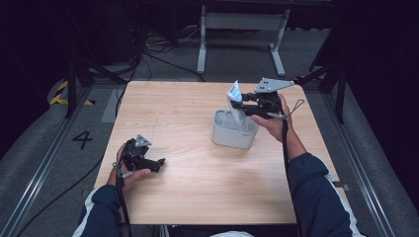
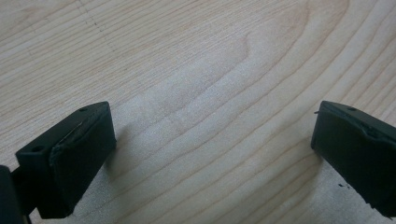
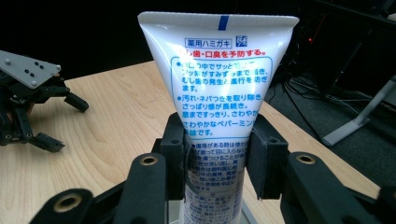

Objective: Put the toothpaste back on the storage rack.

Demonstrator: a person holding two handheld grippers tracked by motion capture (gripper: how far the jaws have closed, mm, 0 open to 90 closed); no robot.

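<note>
Wooden table [image 1: 188, 187], dark room behind.
Right gripper [image 1: 237, 105] clamps a toothpaste tube [image 3: 224, 88], bottom hidden in grey holder [image 1: 232, 134]; left gripper [image 1: 160, 162] jaws open.

1. Even overhead light falls on the wooden table [image 1: 197, 163] in the high view, while the floor and room edges sink into near black.
2. The high view is soft and slightly grainy, with small details smeared.
3. In the left gripper view, the black jaws cast soft shadows on sharply rendered wood grain.
4. In the right gripper view, the white tube [image 3: 219, 93] is bright, with glare washing out part of its blue print; the background is dim.
</note>
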